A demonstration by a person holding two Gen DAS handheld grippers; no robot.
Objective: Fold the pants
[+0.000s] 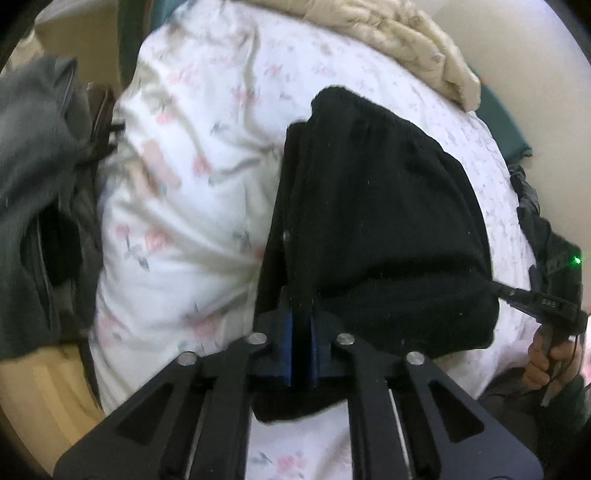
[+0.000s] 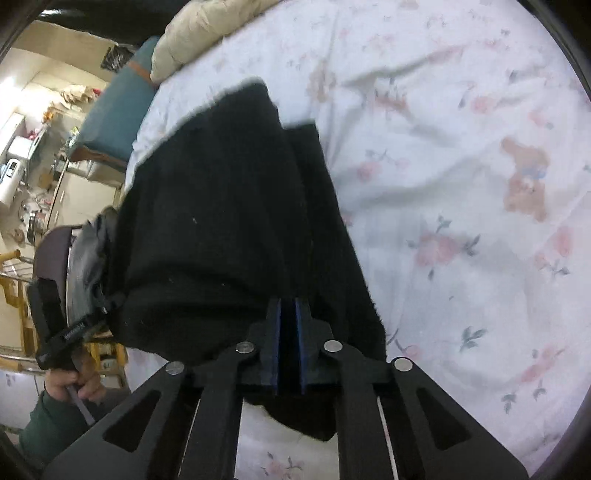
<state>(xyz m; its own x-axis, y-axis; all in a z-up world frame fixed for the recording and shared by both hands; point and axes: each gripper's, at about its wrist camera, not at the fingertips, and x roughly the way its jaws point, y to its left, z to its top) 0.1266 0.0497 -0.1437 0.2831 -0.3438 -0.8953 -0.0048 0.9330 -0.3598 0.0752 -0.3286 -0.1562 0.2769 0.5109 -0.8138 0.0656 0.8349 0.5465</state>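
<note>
Left gripper (image 1: 302, 314) clamped on the near edge of the black pants (image 1: 384, 221) — cloth pinched between its blue pads. Right gripper (image 2: 288, 314) likewise closed on the same near edge, further along. The pants lie folded on the floral bedsheet (image 2: 461, 184), extending forward from both tools — a beige quilt (image 1: 388, 33) beyond.

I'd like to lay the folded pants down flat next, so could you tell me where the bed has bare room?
Bare floral sheet lies open beside the black pants, on the side away from the teal chair. It is crowded toward the beige comforter, and at the grey clothing by the bed's edge.
</note>
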